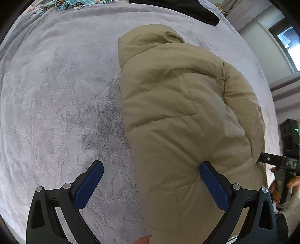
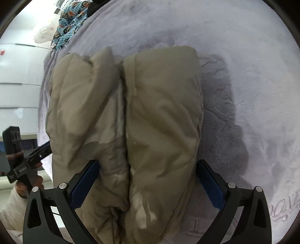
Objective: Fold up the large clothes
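A beige puffer jacket (image 1: 178,105) lies folded into a long bundle on a pale lilac plush blanket (image 1: 56,105). My left gripper (image 1: 151,166) is open above the jacket's left edge, one finger over the blanket and one over the jacket. The right wrist view shows the jacket (image 2: 131,116) as two puffy halves with a seam between them. My right gripper (image 2: 147,166) is open and straddles the near end of the bundle, its blue pads (image 2: 86,180) beside the fabric without pinching it.
A black garment (image 1: 187,9) and a blue patterned cloth (image 2: 69,24) lie at the blanket's far edge. The other gripper shows at the side of each view (image 1: 277,161), (image 2: 20,159). White cabinets (image 2: 16,78) stand beyond the bed.
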